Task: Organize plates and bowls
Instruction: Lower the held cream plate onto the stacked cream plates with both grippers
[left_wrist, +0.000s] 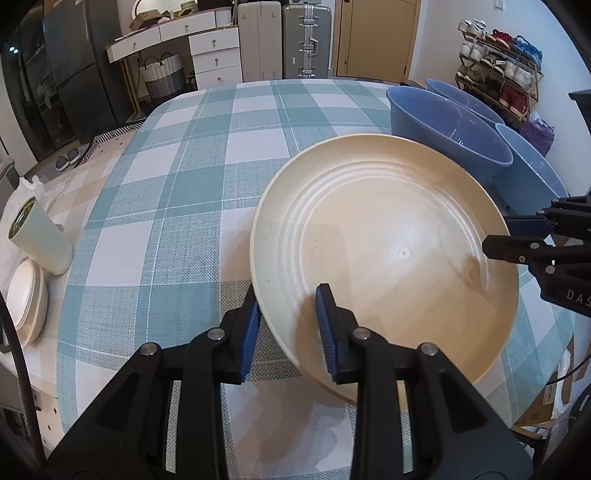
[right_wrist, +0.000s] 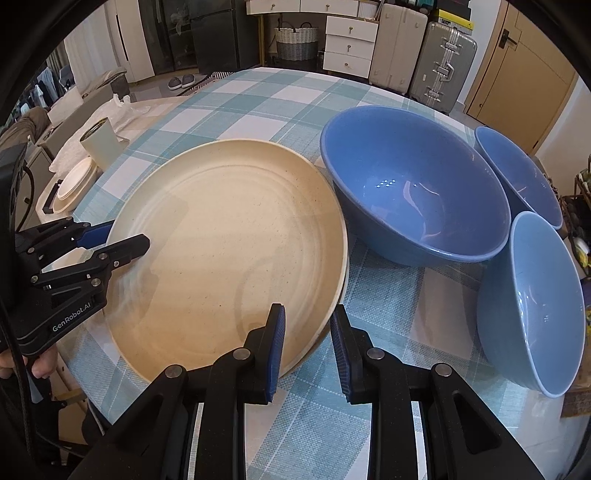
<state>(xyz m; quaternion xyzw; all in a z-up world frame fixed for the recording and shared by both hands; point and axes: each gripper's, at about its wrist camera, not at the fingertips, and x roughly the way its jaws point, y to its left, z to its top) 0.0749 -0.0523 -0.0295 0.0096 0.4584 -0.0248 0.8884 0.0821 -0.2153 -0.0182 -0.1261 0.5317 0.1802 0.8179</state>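
A large cream plate (left_wrist: 388, 236) (right_wrist: 229, 236) sits low over the checked tablecloth (left_wrist: 166, 184); whether it rests on the cloth I cannot tell. My left gripper (left_wrist: 290, 326) (right_wrist: 125, 238) is shut on its near-left rim, one pad inside the plate and one outside. On the opposite rim my right gripper (right_wrist: 308, 325) (left_wrist: 496, 236) is likewise shut on the edge. Three blue bowls stand to the plate's right: a big one (right_wrist: 413, 195) (left_wrist: 450, 129) close beside the plate, a second (right_wrist: 517, 177) behind it, a third (right_wrist: 532, 306) leaning on its side.
A pale green cup (left_wrist: 40, 240) (right_wrist: 101, 142) and a stack of small white plates (left_wrist: 26, 295) (right_wrist: 75, 181) sit on a side surface by the table's left edge. A person's hand (right_wrist: 40, 363) holds the left gripper. Suitcases, drawers and a shoe rack stand beyond the table.
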